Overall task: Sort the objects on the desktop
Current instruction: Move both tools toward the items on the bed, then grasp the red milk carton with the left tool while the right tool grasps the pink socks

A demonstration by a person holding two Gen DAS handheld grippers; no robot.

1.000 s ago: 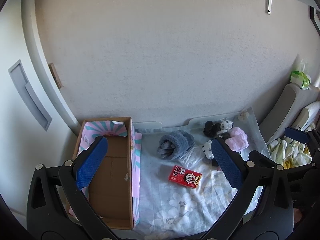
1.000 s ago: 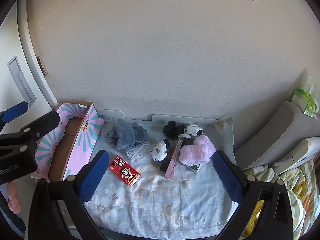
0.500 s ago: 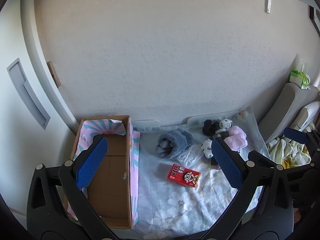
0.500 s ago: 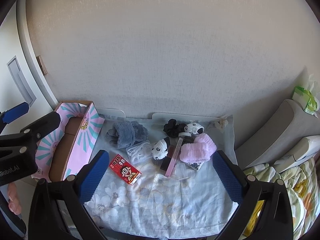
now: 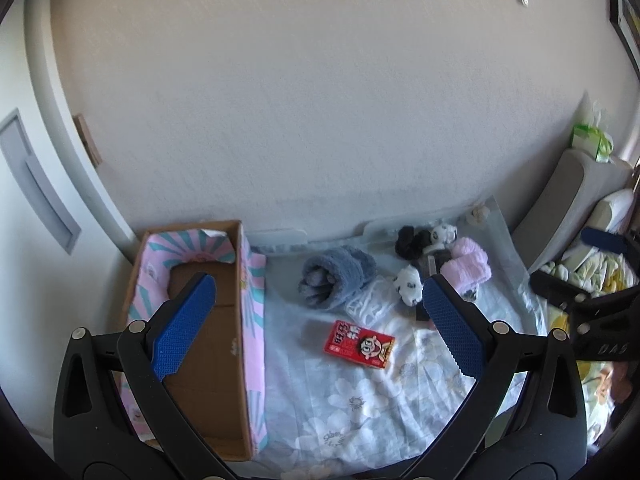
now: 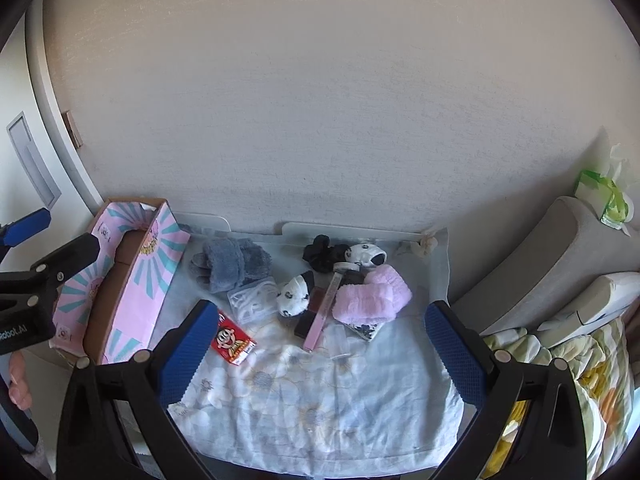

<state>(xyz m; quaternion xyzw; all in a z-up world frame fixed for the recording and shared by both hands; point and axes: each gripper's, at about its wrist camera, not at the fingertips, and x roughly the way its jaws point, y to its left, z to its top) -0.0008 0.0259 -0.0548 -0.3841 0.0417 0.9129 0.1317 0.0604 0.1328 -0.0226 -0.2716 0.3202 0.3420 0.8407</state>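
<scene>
A floral cloth (image 5: 360,404) (image 6: 320,400) covers the desk. On it lie a red snack box (image 5: 359,344) (image 6: 232,339), a grey fuzzy band (image 5: 336,282) (image 6: 232,266), a clear plastic case (image 6: 253,296), a pink fuzzy band (image 5: 466,266) (image 6: 372,294), a spotted plush (image 6: 296,290), a black scrunchie (image 6: 320,254) and a pink strip (image 6: 324,312). An open cardboard box (image 5: 192,320) (image 6: 120,280) with pink lining stands at the left. My left gripper (image 5: 316,316) is open and empty above the box edge. My right gripper (image 6: 320,340) is open and empty above the cloth.
A white wall runs behind the desk. Grey cushions (image 6: 560,264) and a flowered blanket (image 6: 592,380) lie to the right, with a green tissue pack (image 6: 604,204) above. The left gripper's body (image 6: 36,292) shows at the left of the right wrist view.
Both grippers have drifted slightly; the objects sit a little lower and nearer in the views. Nothing was picked up or moved.
</scene>
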